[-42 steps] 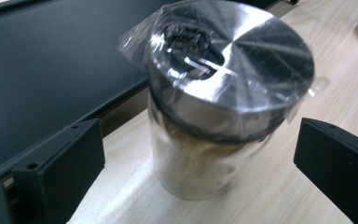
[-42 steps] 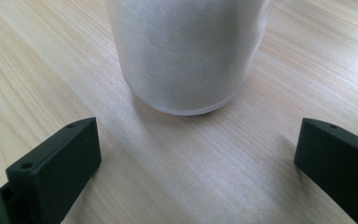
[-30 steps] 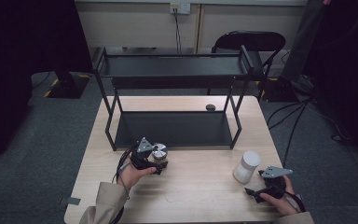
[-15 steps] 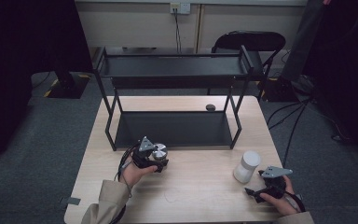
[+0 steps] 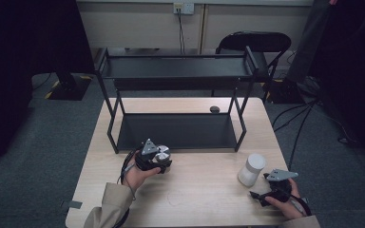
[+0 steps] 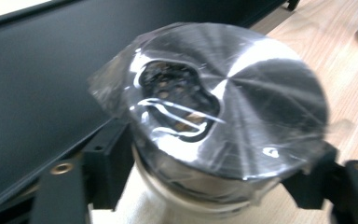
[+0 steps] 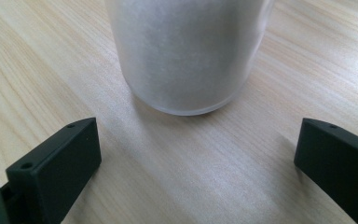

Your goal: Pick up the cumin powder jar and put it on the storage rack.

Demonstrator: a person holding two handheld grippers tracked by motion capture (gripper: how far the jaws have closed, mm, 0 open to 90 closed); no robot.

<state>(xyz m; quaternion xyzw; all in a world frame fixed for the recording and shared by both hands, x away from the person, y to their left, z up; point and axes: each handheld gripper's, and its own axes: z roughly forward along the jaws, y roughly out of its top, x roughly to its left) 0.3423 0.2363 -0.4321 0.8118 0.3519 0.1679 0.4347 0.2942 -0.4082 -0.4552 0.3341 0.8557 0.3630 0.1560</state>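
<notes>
High view: the left claw (image 5: 158,160) has just closed on a metal-lidded jar (image 5: 160,153) just before the black rack (image 5: 176,71). Left gripper view: torn film wrinkles over its brushed round lid (image 6: 242,102); its base is cut off. Right gripper view: the right claw (image 7: 196,154) stands apart before a frosted cylinder (image 7: 186,51) on the pale wooden bench (image 7: 37,60).

The black two-tier rack (image 5: 176,95) takes up the far half of the wooden table (image 5: 204,199), its legs and lower shelf closing off the way back. In front of the rack the tabletop lies bare between a metal-lidded jar (image 5: 160,153) just before its left end and a frosted white jar (image 5: 252,169) near its right leg. A small dark object (image 5: 214,109) lies behind the rack.
</notes>
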